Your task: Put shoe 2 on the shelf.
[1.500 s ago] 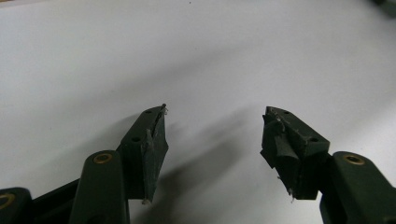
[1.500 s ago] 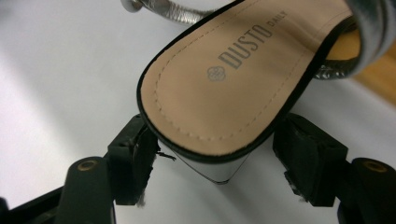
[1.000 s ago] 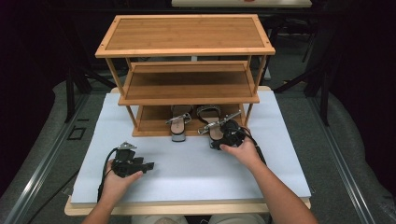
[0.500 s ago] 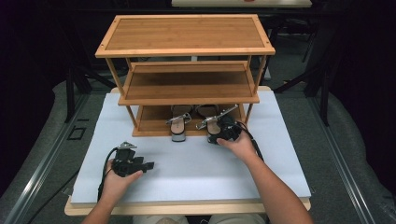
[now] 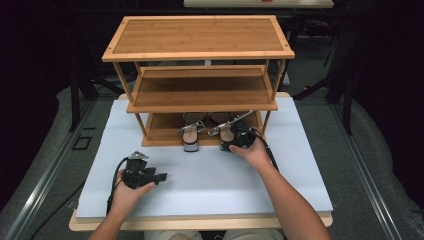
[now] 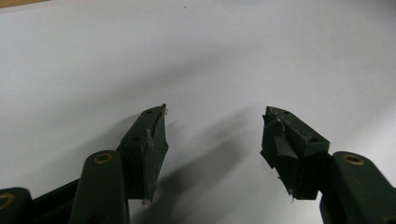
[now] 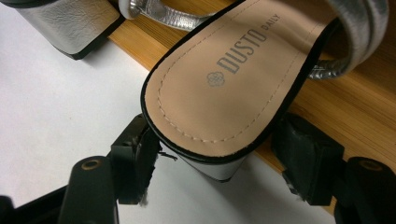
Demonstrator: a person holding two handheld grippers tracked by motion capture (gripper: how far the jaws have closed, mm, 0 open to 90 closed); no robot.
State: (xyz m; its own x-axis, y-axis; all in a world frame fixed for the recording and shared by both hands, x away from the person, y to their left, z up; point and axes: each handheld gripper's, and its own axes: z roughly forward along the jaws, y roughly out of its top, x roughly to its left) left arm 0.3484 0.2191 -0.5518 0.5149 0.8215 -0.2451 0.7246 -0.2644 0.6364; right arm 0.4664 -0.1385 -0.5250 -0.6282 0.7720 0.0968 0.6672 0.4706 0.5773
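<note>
**Right gripper view: sandal heel between spread jaws at the rack's bottom shelf**

Right gripper view: tan insole of the right sandal point(image 7: 224, 88), heel end nearest the camera, toe end running away up and to the right; long axis from front to back of the shelf, heel block overhanging the wooden edge above the white sheet. Silver straps across the far part. Second sandal point(image 5: 191, 134) just beside it to the left, heel likewise toward the person.

Right gripper point(image 7: 219, 161) with jaws apart, one on either side of the heel block; left pad touching or nearly touching the sole's edge, right pad a little off — contact hard to tell, not clamped. Left gripper point(image 6: 215, 135) wide open over bare sheet, holding nothing, well apart from the shoes.

High view: three-tier bamboo shoe rack point(image 5: 200, 55) standing on a white table cover point(image 5: 200, 175), wooden table edge below, grey floor and dark surroundings beyond.
</note>
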